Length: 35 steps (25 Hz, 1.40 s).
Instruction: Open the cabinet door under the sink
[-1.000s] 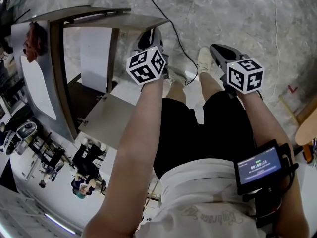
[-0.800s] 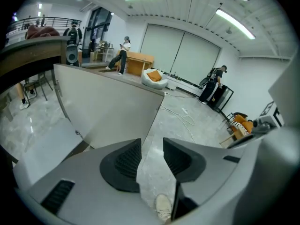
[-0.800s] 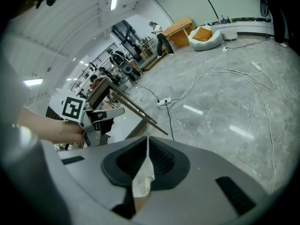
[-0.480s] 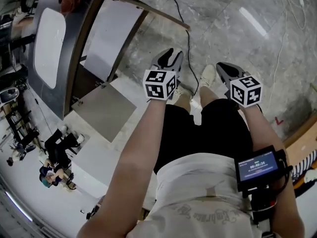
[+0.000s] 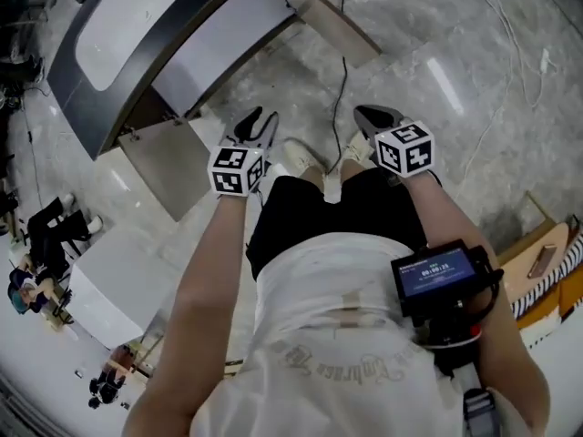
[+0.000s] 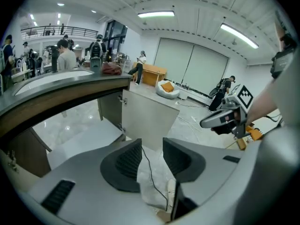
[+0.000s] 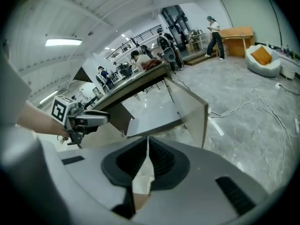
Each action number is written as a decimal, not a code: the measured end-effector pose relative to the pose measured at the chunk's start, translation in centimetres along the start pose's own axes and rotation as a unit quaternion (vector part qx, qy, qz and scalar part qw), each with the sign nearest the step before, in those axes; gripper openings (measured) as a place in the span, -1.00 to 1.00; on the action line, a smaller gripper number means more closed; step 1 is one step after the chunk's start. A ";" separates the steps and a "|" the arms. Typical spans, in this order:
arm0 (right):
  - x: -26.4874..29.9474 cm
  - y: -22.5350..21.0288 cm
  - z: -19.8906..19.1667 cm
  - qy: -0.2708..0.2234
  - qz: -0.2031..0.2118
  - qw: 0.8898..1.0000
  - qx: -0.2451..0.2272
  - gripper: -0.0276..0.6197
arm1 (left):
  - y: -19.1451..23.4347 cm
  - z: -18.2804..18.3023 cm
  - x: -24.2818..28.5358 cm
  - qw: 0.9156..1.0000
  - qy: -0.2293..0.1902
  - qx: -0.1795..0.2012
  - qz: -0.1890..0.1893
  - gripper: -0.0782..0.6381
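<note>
Left gripper has backed off cabinet door

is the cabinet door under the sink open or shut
Open: the flat grey cabinet door stands swung out from the dark-edged sink counter, well clear of the cabinet front.

A grey marbled floor is shown; the sink cabinet is stood on it, and a black cable is laid just right of that cabinet.

Floor: grey stone-look, polished, glossy w/ reflections. Cabinet door: smooth matt grey-brown panel, poss. laminate. Sink basin: white, smooth. Left hand-held gripper: matt grey plastic shell; pads black, ribbed. Shirt: white cloth.
</note>
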State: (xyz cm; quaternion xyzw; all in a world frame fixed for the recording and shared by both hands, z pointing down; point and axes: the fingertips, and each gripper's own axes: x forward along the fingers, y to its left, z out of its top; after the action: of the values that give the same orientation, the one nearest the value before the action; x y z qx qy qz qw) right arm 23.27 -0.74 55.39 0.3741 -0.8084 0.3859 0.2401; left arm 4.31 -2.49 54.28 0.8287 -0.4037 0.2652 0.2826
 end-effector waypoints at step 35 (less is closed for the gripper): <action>2.1 26.3 14.7 -0.080 0.160 0.960 -0.213 -0.87 | 8.0 0.4 -25.5 0.966 -0.183 -0.134 0.121 -0.76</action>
State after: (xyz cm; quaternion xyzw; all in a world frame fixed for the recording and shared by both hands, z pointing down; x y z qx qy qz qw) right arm -0.27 -2.33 36.53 0.2094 -0.9379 0.2069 0.1835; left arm -15.76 6.36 39.02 0.7630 -0.5774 0.0848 0.2781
